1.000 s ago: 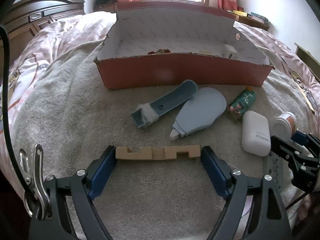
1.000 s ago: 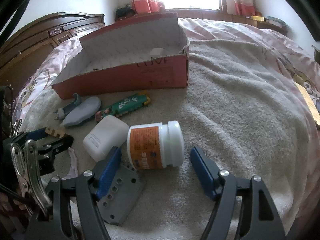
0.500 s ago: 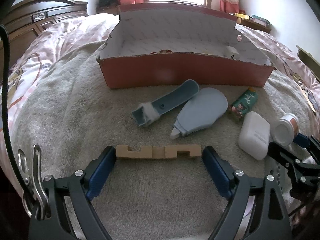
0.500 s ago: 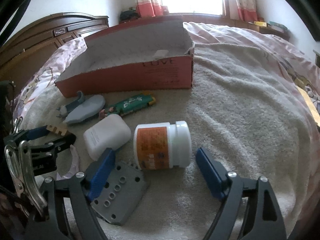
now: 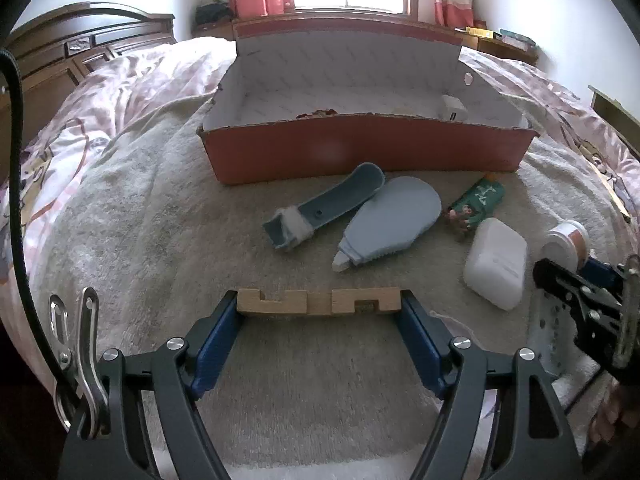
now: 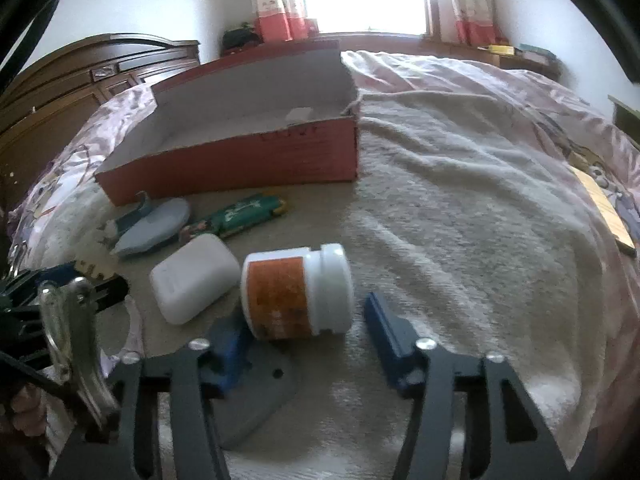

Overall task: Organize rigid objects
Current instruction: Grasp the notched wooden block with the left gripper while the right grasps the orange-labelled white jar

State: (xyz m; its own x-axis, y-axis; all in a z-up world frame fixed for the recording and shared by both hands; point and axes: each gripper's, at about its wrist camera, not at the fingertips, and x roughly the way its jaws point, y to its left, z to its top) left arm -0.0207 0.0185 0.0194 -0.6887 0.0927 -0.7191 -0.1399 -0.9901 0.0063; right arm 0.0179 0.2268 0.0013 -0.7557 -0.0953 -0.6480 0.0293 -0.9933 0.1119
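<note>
In the left wrist view, the left gripper [image 5: 319,310] fills the bottom of the frame. Its blue-padded fingers [image 5: 216,344] stand wide and are closing on a notched pale wooden block [image 5: 318,301] that lies crosswise between them at lower centre; both pads touch the block's ends. The block rests on a beige towel [image 5: 160,240] spread over a bed with a pink patterned quilt [image 5: 100,92].

Above the block, at the frame's centre, lie a slate-blue plastic scoop-shaped handle with a white fuzzy band [image 5: 324,208] and, just beside it on the right, a light blue-grey teardrop-shaped plastic case [image 5: 390,224]. Further right are a small green printed packet [image 5: 478,204] and a white rounded plastic case [image 5: 496,266]. Behind them all, in the upper centre, stands an open red cardboard box with a white inside [image 5: 360,148]; a small white cube-shaped item [image 5: 453,108] sits in its right corner.

In the right wrist view, the right gripper [image 6: 304,340] comes in from the bottom. Its fingers are closing around a white plastic jar with an orange label [image 6: 298,292], which lies on its side at the frame's centre. The left pad looks to be against the jar's base, while a gap shows between the right pad [image 6: 386,332] and the lid. A flat grey plate with holes [image 6: 260,396] lies under the left finger.
</note>
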